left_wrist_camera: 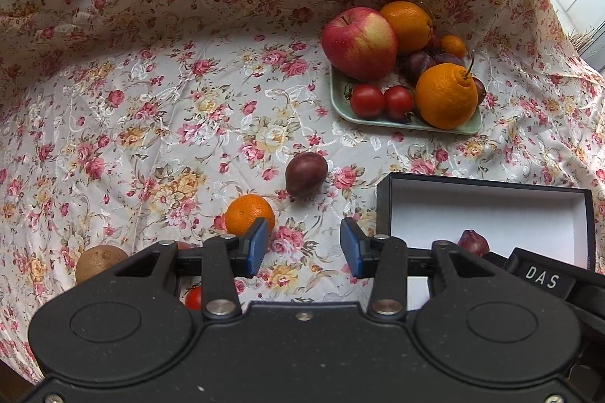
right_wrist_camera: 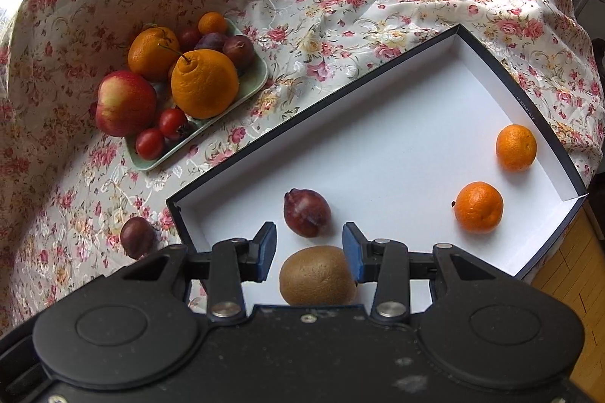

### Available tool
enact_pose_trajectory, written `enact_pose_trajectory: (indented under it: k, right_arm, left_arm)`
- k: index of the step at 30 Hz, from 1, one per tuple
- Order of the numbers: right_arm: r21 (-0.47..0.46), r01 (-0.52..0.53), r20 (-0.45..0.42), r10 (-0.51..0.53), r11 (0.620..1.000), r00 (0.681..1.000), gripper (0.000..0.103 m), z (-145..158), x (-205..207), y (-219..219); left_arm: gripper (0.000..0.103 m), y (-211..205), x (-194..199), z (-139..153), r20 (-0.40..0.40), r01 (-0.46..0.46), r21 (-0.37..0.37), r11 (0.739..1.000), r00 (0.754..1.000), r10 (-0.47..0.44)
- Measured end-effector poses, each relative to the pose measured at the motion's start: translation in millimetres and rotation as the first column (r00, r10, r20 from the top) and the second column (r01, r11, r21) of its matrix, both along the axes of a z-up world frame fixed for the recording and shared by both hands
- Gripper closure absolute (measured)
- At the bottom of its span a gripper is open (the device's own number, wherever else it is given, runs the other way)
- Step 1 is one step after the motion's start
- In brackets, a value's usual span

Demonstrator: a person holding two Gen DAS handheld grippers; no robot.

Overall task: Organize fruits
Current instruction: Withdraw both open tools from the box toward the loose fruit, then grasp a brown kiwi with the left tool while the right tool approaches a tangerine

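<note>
On the flowered cloth, a small round orange mandarin [left_wrist_camera: 249,214] lies just beyond the left gripper [left_wrist_camera: 304,246], whose blue pads gape empty — likely next to collect. The right gripper [right_wrist_camera: 309,251] hangs released over a fuzzy brown kiwi [right_wrist_camera: 317,276] inside the white-lined black box [right_wrist_camera: 378,138] — apparently set down there.

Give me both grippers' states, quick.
Left gripper: open, holding nothing.
Right gripper: open around the kiwi, not clamped.
</note>
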State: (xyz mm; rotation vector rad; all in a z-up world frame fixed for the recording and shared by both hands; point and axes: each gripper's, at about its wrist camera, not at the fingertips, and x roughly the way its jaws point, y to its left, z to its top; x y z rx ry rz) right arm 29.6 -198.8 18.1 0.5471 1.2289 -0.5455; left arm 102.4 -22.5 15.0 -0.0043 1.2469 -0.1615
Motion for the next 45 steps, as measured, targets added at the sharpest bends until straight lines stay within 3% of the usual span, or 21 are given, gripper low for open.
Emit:
enact_pose_trajectory:
  k: [10, 25, 38, 45]
  right_arm:
    - [0.029, -0.079, -0.004, 0.079, 0.996, 0.997, 0.061, -7.8, 23.3, 56.0]
    - [0.065, -0.194, -0.027, 0.196, 0.979, 0.980, 0.061, -24.8, 43.9, 122.3]
    - [0.104, -0.211, -0.023, 0.215, 0.972, 0.976, 0.061, -29.9, 55.2, 145.8]
    - [0.117, -0.222, -0.020, 0.226, 0.968, 0.974, 0.061, -32.1, 61.1, 156.7]
  left_arm:
    - [0.052, 56.1, 0.8, 3.1, 0.047, -0.055, 0.054, 0.997, 0.998, 0.052]
    - [0.052, 135.5, 18.2, -12.8, -0.049, -0.206, 0.050, 0.977, 0.977, 0.208]
    - [0.051, 164.7, 14.9, -37.0, -0.143, -0.187, 0.080, 0.979, 0.970, 0.197]
    - [0.051, 170.8, 14.3, -38.0, -0.168, -0.177, 0.028, 0.984, 0.969, 0.179]
